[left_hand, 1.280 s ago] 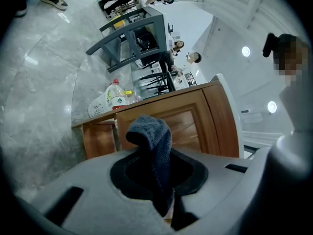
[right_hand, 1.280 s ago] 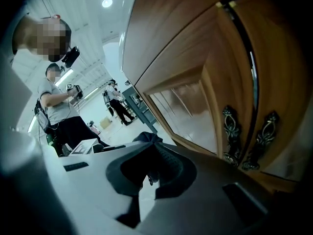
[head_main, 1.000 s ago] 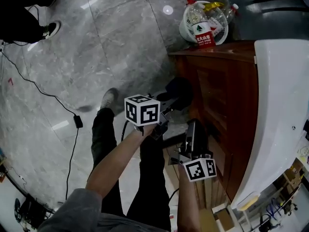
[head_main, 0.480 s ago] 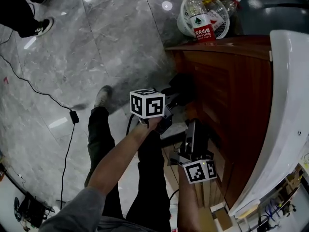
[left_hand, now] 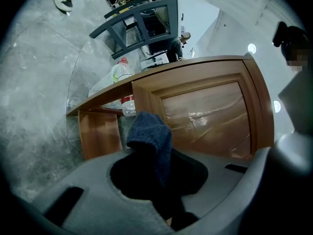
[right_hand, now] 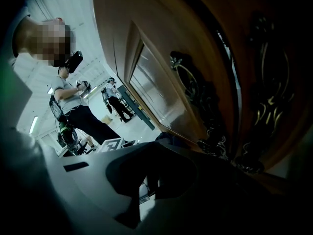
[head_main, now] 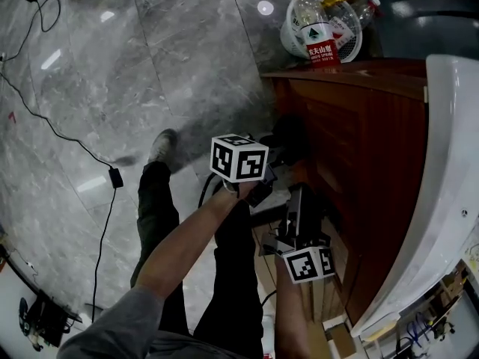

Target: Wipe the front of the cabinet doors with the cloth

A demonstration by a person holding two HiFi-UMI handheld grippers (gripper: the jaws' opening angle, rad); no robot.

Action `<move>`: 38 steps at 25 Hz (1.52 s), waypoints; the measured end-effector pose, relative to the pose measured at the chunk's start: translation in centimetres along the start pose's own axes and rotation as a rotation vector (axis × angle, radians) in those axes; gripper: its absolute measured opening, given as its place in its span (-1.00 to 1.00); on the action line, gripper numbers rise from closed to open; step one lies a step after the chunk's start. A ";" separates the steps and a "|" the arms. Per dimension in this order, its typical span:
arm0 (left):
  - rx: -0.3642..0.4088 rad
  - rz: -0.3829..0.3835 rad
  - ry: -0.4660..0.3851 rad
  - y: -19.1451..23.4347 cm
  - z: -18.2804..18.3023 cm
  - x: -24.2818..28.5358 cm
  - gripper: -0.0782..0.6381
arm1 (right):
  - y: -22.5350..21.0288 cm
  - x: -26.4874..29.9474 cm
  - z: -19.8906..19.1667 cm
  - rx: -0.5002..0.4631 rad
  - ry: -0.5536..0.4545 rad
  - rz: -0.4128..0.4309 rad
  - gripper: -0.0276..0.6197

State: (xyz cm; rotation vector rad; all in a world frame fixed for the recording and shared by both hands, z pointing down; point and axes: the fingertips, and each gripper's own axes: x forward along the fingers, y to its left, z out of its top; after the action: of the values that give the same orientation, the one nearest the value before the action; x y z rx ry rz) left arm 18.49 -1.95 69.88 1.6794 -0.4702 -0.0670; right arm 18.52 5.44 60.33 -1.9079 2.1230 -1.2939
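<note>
In the left gripper view my left gripper (left_hand: 164, 185) is shut on a dark blue cloth (left_hand: 151, 138), whose bunched end sticks up in front of the brown wooden cabinet door (left_hand: 210, 116). The head view shows the left gripper (head_main: 271, 164) and the cloth (head_main: 288, 134) close to the cabinet front (head_main: 352, 148). Lower down, my right gripper (head_main: 299, 194) points at the same cabinet. In the right gripper view its jaws (right_hand: 156, 180) look shut with nothing between them. They are very close to a door with an ornate dark metal handle (right_hand: 195, 92).
A white basket (head_main: 290, 40) with plastic bottles sits on the grey marble floor beyond the cabinet's far end. A white countertop (head_main: 449, 185) overhangs the cabinet. A black cable (head_main: 105, 170) runs across the floor at left. Other people (right_hand: 73, 106) stand in the room behind.
My left gripper with the cloth has moved slightly right, closer to the cabinet. The right gripper has hardly moved. The shoe at the upper left has left the view.
</note>
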 end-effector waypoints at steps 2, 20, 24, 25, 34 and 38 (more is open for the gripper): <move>0.007 -0.003 0.013 -0.5 0.1 -0.1 -0.62 | 0.4 0.0 0.0 0.000 0.003 0.001 -0.89; 0.054 -0.074 0.047 -9.0 1.5 -1.1 -0.62 | 1.8 -2.7 2.1 0.039 -0.042 -0.056 -0.89; 0.063 -0.105 0.054 -11.7 1.9 -1.8 -0.62 | 2.2 -3.4 2.4 0.042 -0.048 -0.083 -0.89; 0.067 -0.113 0.054 -12.4 2.1 -2.0 -0.62 | 2.4 -3.5 2.5 0.045 -0.052 -0.087 -0.89; 0.113 -0.156 0.086 -17.6 2.6 -3.3 -0.62 | 3.4 -4.4 3.8 0.069 -0.109 -0.128 -0.89; 0.139 -0.177 0.112 -19.5 2.7 -3.9 -0.62 | 3.4 -5.0 4.4 0.083 -0.150 -0.156 -0.89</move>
State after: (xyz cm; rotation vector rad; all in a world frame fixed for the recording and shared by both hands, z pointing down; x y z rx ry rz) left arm 19.30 -1.43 49.86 1.8479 -0.2464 -0.0708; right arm 19.22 6.88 53.05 -2.0991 1.8541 -1.1982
